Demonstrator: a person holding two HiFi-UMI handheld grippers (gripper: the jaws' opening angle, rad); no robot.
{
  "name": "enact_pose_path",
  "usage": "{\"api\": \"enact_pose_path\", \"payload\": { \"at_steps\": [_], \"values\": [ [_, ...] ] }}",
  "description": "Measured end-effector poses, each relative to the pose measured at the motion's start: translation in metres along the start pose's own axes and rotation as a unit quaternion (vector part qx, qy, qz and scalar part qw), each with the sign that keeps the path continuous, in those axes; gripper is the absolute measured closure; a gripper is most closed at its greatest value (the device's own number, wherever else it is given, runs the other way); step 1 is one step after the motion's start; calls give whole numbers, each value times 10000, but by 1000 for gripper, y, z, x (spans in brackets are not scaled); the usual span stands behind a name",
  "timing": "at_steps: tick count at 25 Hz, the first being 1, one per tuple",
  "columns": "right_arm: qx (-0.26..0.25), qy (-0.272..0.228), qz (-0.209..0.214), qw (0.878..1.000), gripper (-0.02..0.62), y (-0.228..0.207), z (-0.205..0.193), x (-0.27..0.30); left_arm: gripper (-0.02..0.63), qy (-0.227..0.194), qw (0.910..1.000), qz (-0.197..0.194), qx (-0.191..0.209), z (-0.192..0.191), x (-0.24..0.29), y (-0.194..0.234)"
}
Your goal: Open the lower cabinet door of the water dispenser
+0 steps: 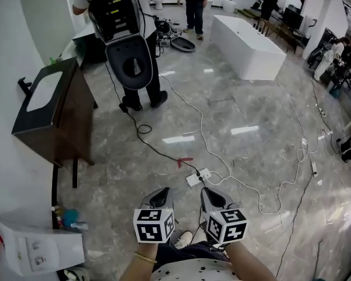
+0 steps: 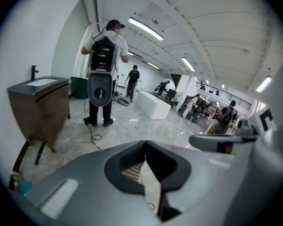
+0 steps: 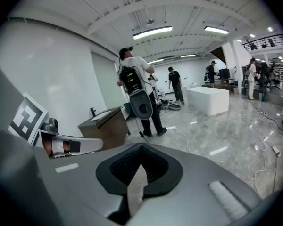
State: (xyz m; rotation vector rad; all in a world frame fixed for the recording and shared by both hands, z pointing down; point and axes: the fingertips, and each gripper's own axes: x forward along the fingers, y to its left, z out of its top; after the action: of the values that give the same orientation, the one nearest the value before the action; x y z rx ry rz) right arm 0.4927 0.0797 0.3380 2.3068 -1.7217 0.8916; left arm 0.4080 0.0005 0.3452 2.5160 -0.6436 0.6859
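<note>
Dispenser at head view's lower left only, outside both gripper views

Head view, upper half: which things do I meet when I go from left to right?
Dark brown wooden washbasin cabinet → person carrying a black backpack → person in black clothes → long white rectangular tub.

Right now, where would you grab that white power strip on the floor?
Across its two long edges, near the middle, coming straight down from above. The white power strip lies flat on the floor, so only its top and sides are free, and cables join it around the ends, probably in the way there.
</note>
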Motion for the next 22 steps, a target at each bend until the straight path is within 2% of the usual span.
{"api": "enact_pose_path", "payload": {
  "at_steps": [6, 10, 17, 20, 22],
  "values": [
    [-563, 424, 732, 9948, 597, 90, -16, 47, 600, -243, 9951, 834, -481, -20, -56, 96],
    [-1006, 754, 1298, 9835, 597, 172, -33, 67, 600, -373, 9834, 1415, -1072, -44, -110, 163],
    [-1785, 1223, 2480, 9443, 597, 334, -83, 101, 600, -605, 9467, 2454, -1998, -108, -214, 276],
    [-2081, 1467, 2883, 9231, 597, 401, -117, 111, 600, -705, 9267, 2887, -2301, -147, -261, 321],
    [-2336, 1671, 3194, 9031, 597, 441, -143, 113, 600, -746, 9087, 3193, -2582, -176, -290, 344]
  ]
}}
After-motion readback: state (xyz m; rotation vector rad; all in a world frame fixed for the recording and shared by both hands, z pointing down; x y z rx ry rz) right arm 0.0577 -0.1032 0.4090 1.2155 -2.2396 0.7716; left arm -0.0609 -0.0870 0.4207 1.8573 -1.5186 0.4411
